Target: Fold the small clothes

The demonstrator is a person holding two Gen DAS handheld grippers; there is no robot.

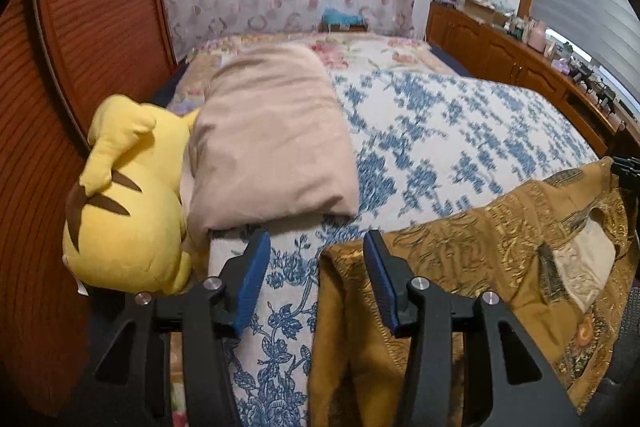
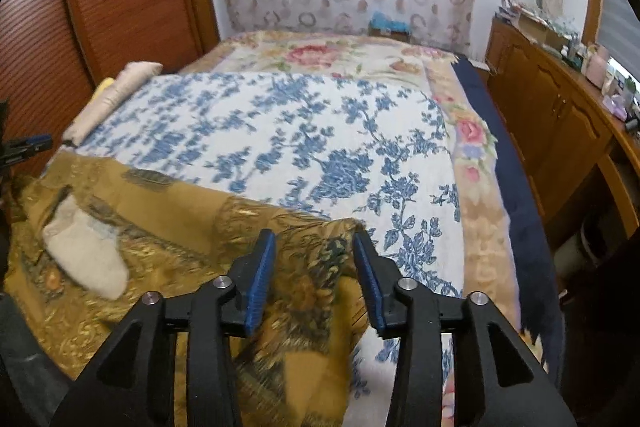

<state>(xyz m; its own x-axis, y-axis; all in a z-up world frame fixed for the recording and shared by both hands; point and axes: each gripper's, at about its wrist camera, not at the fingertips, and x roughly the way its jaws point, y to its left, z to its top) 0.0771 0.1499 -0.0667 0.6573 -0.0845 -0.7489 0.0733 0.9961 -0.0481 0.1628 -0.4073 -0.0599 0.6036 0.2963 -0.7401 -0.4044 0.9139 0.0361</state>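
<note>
Ochre patterned garment (image 1: 500, 247) lying spread on the bed's blue-floral cover (image 2: 320, 131) — no finished fold visible. Left tool (image 1: 316, 259) and right tool (image 2: 315, 255) both parted, empty, poised at its near corners; folding remains.

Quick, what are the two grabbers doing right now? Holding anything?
Left gripper: open, holding nothing; the gold cloth lies below it.
Right gripper: open, holding nothing, over the cloth's corner.
</note>
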